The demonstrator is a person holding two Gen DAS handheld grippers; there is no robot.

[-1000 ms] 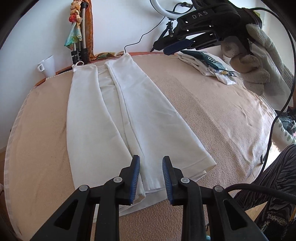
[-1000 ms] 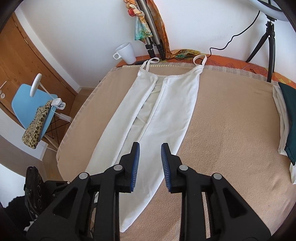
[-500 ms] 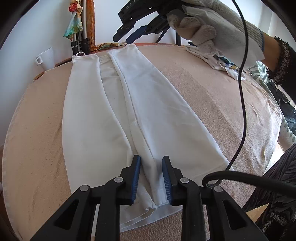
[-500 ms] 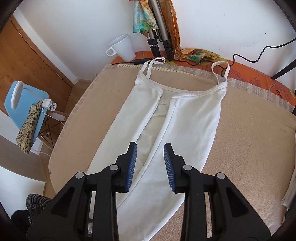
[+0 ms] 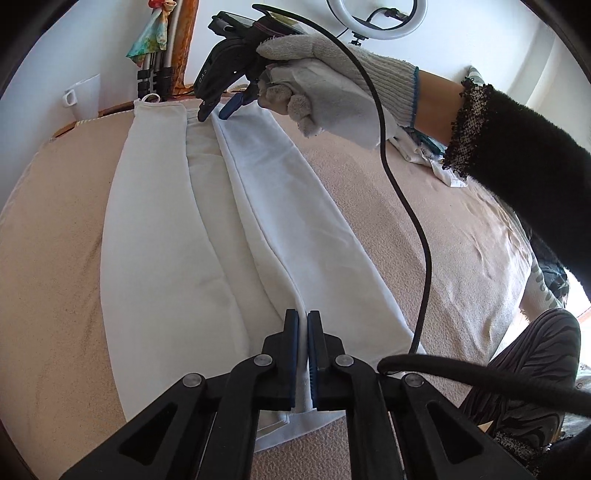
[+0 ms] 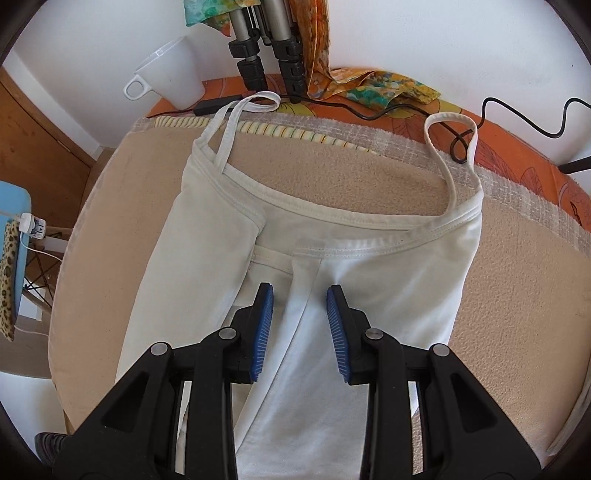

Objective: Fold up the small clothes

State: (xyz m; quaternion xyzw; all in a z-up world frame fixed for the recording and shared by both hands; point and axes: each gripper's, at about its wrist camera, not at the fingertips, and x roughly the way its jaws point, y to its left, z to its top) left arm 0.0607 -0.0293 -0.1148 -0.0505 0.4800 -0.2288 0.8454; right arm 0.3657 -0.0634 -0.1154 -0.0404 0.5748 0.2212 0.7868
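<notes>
Desk [image 5: 424, 206] covered by a beige blanket [image 6: 517, 280], with orange patterned cloth [image 6: 524, 162] along the far edge by the wall. One white strappy top [image 5: 295, 229] lies flat, lengthwise down the middle of the blanket, both long sides folded inward so the two flaps nearly meet over a narrow centre strip. Two thin shoulder straps [image 6: 458, 125] loop out at the far end toward the wall; the hem is at the near end. Fabric smooth, a few soft creases.

One gloved hand [image 5: 332, 88] with a dark sleeve [image 5: 524, 155] holds the right hand-held gripper [image 6: 300, 325] over the neckline end; jaws spread apart, nothing between the pads, the right flap's inner edge below the gap. The left hand-held gripper [image 5: 303, 354] is at the hem end, jaws pressed together, pinching the folded inner edge of the right flap.

One white mug [image 6: 166, 74] by the wall, one folded tripod [image 6: 269, 48], one ring light [image 5: 373, 18], one small pile of other clothes [image 5: 428, 151] at the right side.
</notes>
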